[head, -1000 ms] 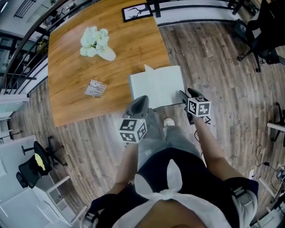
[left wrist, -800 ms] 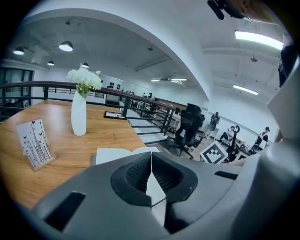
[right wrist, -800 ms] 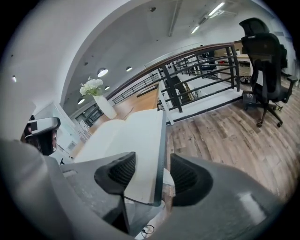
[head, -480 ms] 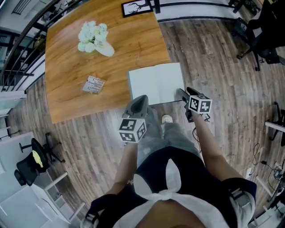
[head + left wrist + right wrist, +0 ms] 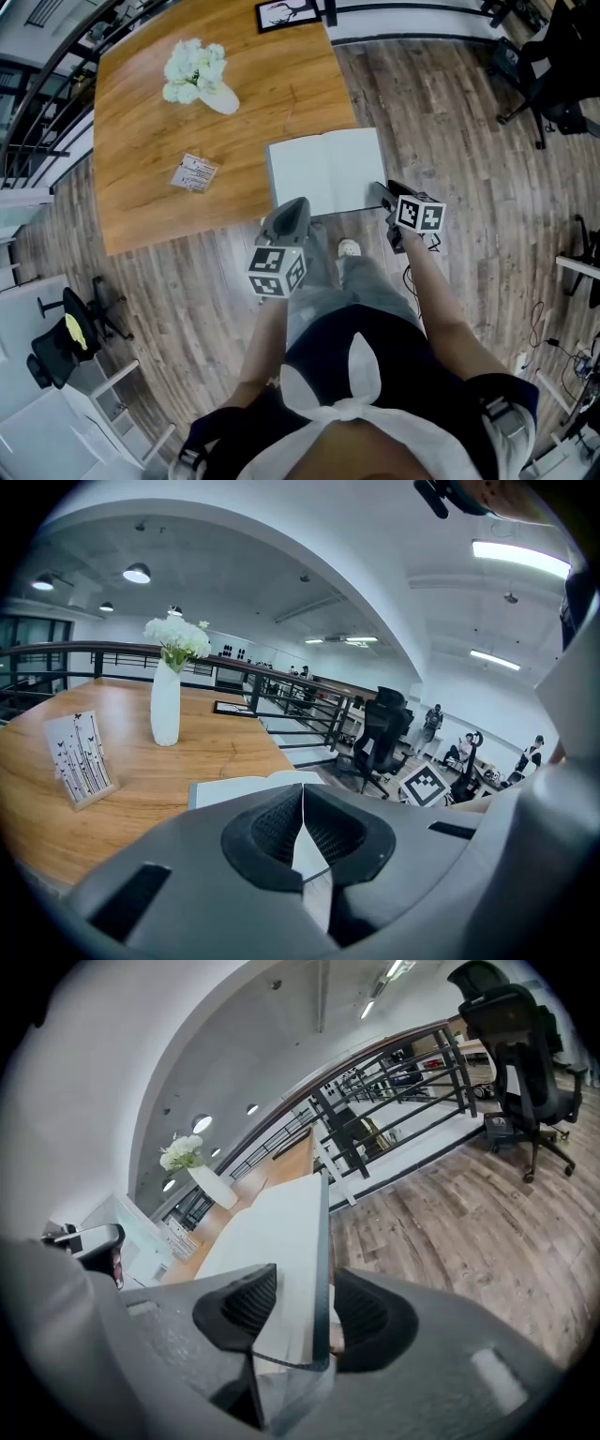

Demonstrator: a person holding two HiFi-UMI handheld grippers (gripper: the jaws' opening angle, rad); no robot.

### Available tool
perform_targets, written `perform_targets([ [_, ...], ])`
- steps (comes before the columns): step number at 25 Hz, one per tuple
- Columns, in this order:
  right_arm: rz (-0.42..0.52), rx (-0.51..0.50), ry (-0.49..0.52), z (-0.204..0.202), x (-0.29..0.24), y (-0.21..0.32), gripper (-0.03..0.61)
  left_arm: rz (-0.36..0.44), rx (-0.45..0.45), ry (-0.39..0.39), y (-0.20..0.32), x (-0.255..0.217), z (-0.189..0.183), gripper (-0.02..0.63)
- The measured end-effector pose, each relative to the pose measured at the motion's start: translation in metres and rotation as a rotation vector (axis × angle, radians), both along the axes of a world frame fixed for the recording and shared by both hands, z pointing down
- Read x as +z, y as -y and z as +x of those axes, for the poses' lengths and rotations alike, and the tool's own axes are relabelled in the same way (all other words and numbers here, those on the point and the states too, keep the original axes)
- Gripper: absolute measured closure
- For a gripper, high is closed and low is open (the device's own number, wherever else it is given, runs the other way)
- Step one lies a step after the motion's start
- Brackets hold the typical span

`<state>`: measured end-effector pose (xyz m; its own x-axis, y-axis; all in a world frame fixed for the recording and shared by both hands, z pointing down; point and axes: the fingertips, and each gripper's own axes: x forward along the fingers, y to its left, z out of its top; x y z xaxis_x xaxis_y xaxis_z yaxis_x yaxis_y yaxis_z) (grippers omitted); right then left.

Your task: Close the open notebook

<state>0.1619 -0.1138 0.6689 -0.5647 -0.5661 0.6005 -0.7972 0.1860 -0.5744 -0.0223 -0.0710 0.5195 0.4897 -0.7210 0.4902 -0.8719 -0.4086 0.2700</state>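
- Notebook [image 5: 323, 173] lies open, white pages up, at the near right corner of the table [image 5: 262, 94], with its right side at the table's edge.
- Your right gripper [image 5: 305, 1309] has the notebook's near right corner between its jaws. They have just been closing but stand wide apart. A gap shows between the dark cover edge and the right-hand pad, so you have no grip on it.
- Your left gripper [image 5: 302, 794] hovers just off the notebook's near left edge. Its jaws are together at the tips, with nothing between them.
- A small card [image 5: 194, 173] stands on the table to the left of the notebook, well apart from it.
- A white vase [image 5: 197, 80] of white flowers stands farther back on the left.
- A framed picture [image 5: 286, 17] lies at the table's far edge.
- An office chair [image 5: 553, 66] stands on the wood floor to the far right.
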Motion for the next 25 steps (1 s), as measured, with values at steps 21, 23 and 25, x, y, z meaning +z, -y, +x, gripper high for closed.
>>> perform_targets([
  [21, 0.08, -0.044, -0.125, -0.002, -0.03, -0.009, 0.509, 0.05, 0.049, -0.017, 0.01, -0.022, 0.003, 0.594],
  [23, 0.084, -0.041, -0.122, -0.002, -0.034, -0.011, 0.512, 0.055, 0.051, -0.017, 0.01, -0.024, 0.003, 0.594],
  [25, 0.089, -0.039, -0.118, -0.003, -0.038, -0.01, 0.517, 0.058, 0.051, -0.015, 0.01, -0.025, 0.003, 0.594],
])
